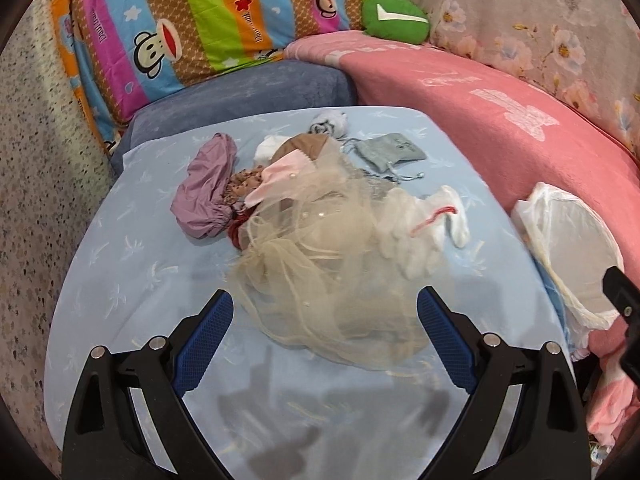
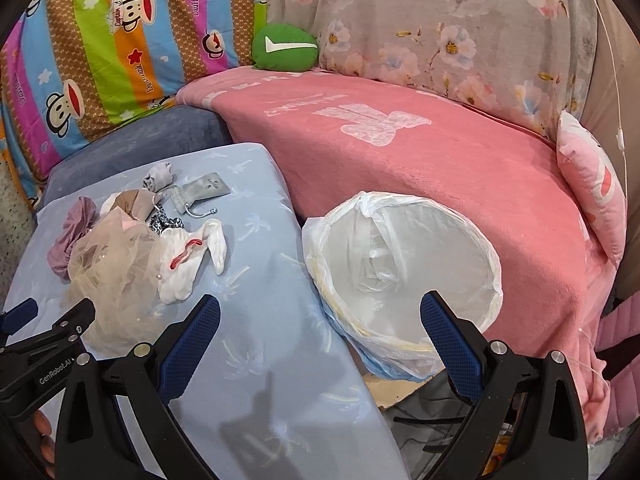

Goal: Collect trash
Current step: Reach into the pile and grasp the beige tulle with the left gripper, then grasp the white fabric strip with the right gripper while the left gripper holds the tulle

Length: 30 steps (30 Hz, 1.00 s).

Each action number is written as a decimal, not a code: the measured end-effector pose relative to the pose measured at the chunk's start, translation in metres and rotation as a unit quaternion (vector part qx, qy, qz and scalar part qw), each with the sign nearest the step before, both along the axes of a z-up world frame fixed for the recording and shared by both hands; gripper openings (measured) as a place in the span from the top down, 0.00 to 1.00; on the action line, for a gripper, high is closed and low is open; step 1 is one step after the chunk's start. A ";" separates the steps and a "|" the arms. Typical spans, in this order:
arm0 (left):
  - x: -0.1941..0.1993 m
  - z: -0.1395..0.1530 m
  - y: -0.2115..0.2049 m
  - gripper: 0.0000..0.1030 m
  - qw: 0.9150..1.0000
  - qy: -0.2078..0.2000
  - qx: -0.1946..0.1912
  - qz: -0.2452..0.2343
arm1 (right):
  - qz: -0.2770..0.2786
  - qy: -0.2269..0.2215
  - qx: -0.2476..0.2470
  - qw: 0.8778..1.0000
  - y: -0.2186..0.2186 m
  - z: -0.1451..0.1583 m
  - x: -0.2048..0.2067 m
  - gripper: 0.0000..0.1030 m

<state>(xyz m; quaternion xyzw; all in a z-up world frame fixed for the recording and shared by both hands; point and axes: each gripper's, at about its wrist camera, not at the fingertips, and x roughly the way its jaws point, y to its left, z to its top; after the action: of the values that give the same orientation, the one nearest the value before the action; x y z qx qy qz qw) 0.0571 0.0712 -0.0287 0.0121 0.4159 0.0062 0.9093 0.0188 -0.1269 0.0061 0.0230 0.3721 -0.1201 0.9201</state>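
A heap of cloth scraps lies on the light blue table (image 1: 120, 280): beige netting (image 1: 320, 280) in front, a purple sleeve cover (image 1: 204, 192), a white glove with a red string (image 1: 424, 224), a grey drawstring pouch (image 1: 392, 150). My left gripper (image 1: 325, 320) is open, its blue pads either side of the netting's near edge, nothing clamped. A bin lined with a white bag (image 2: 408, 264) stands at the table's right edge. My right gripper (image 2: 320, 324) hovers open in front of the bin's rim, holding nothing. The netting (image 2: 112, 276) and glove (image 2: 188, 264) lie to its left.
A bed with a pink blanket (image 2: 420, 148) rises behind the bin, with a green cushion (image 2: 285, 48), striped cartoon bedding (image 1: 180, 24) and a floral quilt (image 2: 440, 20). A blue-grey cushion (image 1: 256, 88) sits behind the table. The left gripper's body (image 2: 44, 344) shows at the right view's left edge.
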 end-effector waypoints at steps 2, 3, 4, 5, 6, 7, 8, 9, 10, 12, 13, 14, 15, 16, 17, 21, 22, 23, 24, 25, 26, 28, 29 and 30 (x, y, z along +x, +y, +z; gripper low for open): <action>0.007 -0.005 0.008 0.13 1.000 0.002 0.004 0.005 | 0.002 0.000 0.003 1.000 0.004 -0.002 0.006 0.06; 0.010 -0.008 0.012 0.13 1.000 0.002 0.002 0.003 | 0.004 0.000 0.004 1.000 0.007 -0.004 0.010 0.06; 0.014 -0.011 0.016 0.13 1.000 0.005 0.000 0.001 | 0.005 0.000 0.005 1.000 0.009 -0.005 0.013 0.06; 0.018 -0.014 0.019 0.13 1.000 0.010 0.000 0.002 | 0.007 0.000 0.006 1.000 0.011 -0.007 0.016 0.06; 0.022 -0.018 0.023 0.13 1.000 0.016 -0.004 0.003 | 0.008 0.001 0.008 1.000 0.014 -0.009 0.020 0.06; 0.026 -0.021 0.027 0.13 1.000 0.020 -0.015 0.001 | 0.010 0.002 0.010 1.000 0.017 -0.011 0.025 0.06; 0.030 -0.025 0.031 0.13 0.999 0.028 -0.025 0.002 | 0.013 0.003 0.013 1.000 0.019 -0.013 0.028 0.06; 0.034 -0.028 0.035 0.13 0.999 0.034 -0.041 0.003 | 0.016 0.005 0.017 1.000 0.022 -0.015 0.032 0.06; 0.037 -0.031 0.038 0.13 0.998 0.039 -0.055 0.001 | 0.019 0.007 0.020 1.000 0.026 -0.018 0.036 0.06; 0.043 -0.037 0.041 0.13 0.996 0.049 -0.076 0.000 | 0.025 0.011 0.022 0.999 0.033 -0.022 0.042 0.06; 0.046 -0.039 0.042 0.14 0.995 0.053 -0.084 -0.004 | 0.028 0.012 0.022 0.999 0.037 -0.024 0.045 0.06; 0.049 -0.041 0.043 0.14 0.994 0.056 -0.091 -0.004 | 0.030 0.014 0.022 0.999 0.040 -0.026 0.046 0.06; 0.050 -0.043 0.043 0.14 0.993 0.059 -0.103 -0.008 | 0.032 0.015 0.022 0.999 0.043 -0.027 0.049 0.06; 0.053 -0.045 0.043 0.14 0.991 0.064 -0.117 -0.013 | 0.034 0.016 0.021 0.999 0.046 -0.029 0.050 0.06; 0.054 -0.047 0.043 0.15 0.989 0.071 -0.132 -0.017 | 0.034 0.018 0.021 0.999 0.048 -0.031 0.052 0.06; 0.055 -0.050 0.037 0.48 0.981 0.087 -0.171 -0.034 | 0.034 0.025 0.024 0.999 0.054 -0.036 0.058 0.06; 0.055 -0.052 0.035 0.56 0.980 0.093 -0.173 -0.040 | 0.035 0.027 0.025 0.999 0.056 -0.037 0.059 0.06; 0.055 -0.053 0.034 0.69 0.979 0.097 -0.174 -0.045 | 0.037 0.028 0.024 0.999 0.057 -0.037 0.060 0.06; 0.055 -0.053 0.033 0.82 0.978 0.099 -0.177 -0.050 | 0.038 0.030 0.023 0.999 0.059 -0.038 0.061 0.06; 0.054 -0.052 0.034 0.87 0.977 0.099 -0.180 -0.054 | 0.039 0.031 0.022 0.999 0.060 -0.039 0.061 0.06; 0.052 -0.050 0.035 0.92 0.977 0.096 -0.182 -0.056 | 0.041 0.031 0.021 0.998 0.061 -0.039 0.062 0.06; 0.049 -0.042 0.041 0.96 0.977 0.087 -0.184 -0.058 | 0.042 0.033 0.021 0.998 0.062 -0.040 0.062 0.07; 0.046 -0.037 0.045 0.97 0.978 0.081 -0.184 -0.058 | 0.043 0.034 0.022 0.998 0.063 -0.040 0.063 0.09; 0.047 -0.032 0.050 0.97 0.978 0.075 -0.185 -0.058 | 0.044 0.035 0.025 0.998 0.063 -0.040 0.063 0.10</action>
<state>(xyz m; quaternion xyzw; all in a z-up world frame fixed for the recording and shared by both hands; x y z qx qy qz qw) 0.1042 0.1211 -0.0609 -0.1320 0.4754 -0.1247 0.8609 0.0820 -0.0637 -0.0339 0.0253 0.4080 -0.0705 0.9099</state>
